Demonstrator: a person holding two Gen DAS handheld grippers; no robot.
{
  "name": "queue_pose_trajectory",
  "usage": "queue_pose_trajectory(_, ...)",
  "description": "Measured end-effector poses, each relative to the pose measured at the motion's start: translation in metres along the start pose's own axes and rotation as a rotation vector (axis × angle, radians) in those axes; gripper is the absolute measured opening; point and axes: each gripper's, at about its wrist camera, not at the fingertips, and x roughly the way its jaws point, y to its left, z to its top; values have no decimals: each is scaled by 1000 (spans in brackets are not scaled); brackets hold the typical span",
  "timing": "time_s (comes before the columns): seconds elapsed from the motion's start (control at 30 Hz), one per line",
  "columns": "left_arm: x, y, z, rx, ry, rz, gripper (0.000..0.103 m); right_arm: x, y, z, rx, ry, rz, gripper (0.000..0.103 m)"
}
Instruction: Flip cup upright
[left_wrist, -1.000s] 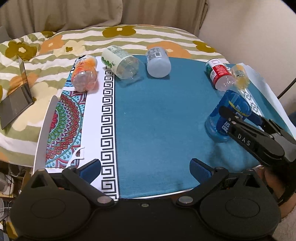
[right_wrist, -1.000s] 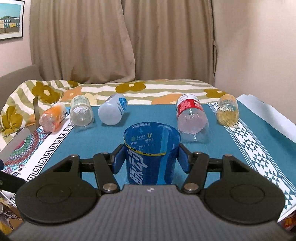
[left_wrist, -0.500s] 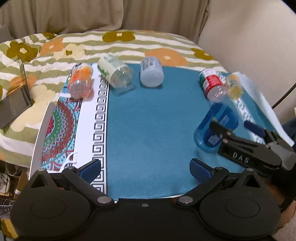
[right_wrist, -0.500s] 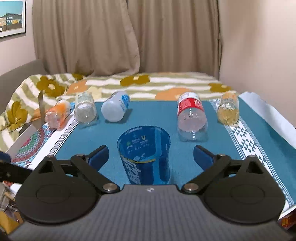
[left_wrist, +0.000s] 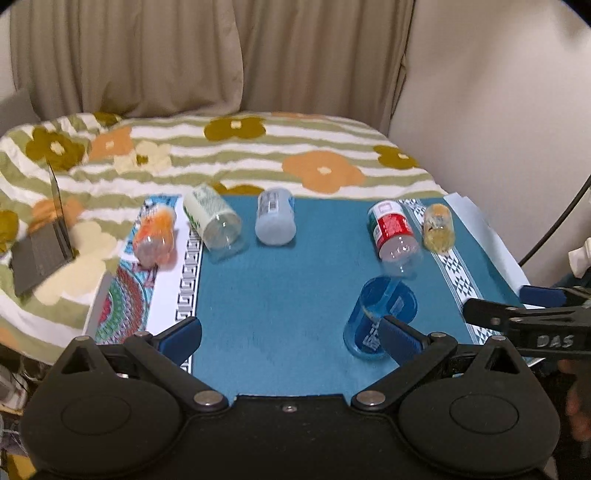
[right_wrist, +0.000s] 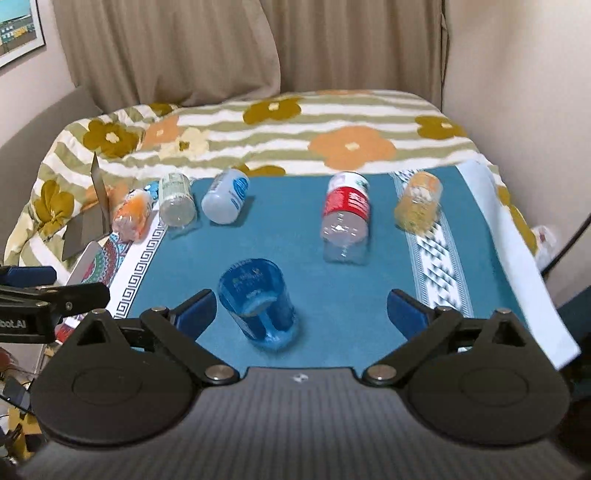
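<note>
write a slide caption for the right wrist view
Open right claw behind the upright blue cup on the teal cloth, with five cut bottles lying on their sides beyond.

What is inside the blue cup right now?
Nothing visible: the blue cup stands upright, mouth up, on the teal cloth, and its see-through wall shows only its printed label. Blur hides any drops at the bottom. The right tool is open and off it.

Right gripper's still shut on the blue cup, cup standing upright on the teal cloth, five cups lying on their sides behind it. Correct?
Not quite. The right gripper is open; its blue pads stand wide apart and touch nothing, as the right wrist view shows. The rest holds: the blue cup stands upright, mouth up, on the teal cloth, free of both grippers, with five cups on their sides behind it.
</note>
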Motion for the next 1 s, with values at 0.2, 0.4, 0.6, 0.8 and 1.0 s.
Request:
queue_pose_trajectory(0.2, -1, -17, -6, 39, -19, 58, 103, -9, -18, -5, -14, 58, -53, 103)
queue_pose_trajectory(0.4, -4, -32, -15, 85, -30, 105, 103, -9, -28, -16, -25, 95, -86, 103)
queue_pose_trajectory(0.6, -3, -36, -23, 73, -26, 102, 103, -10, -33, -16, -23, 97, -96, 103)
queue_pose_trajectory(0.8, -5, -40, -21, 69, -40, 120, 103, -10, -37, -16, -16, 94, -96, 103)
queue_pose_trajectory(1.0, -4, -43, -22, 74, -38, 126, 103, -12, -40, -15, -23, 92, -104, 103)
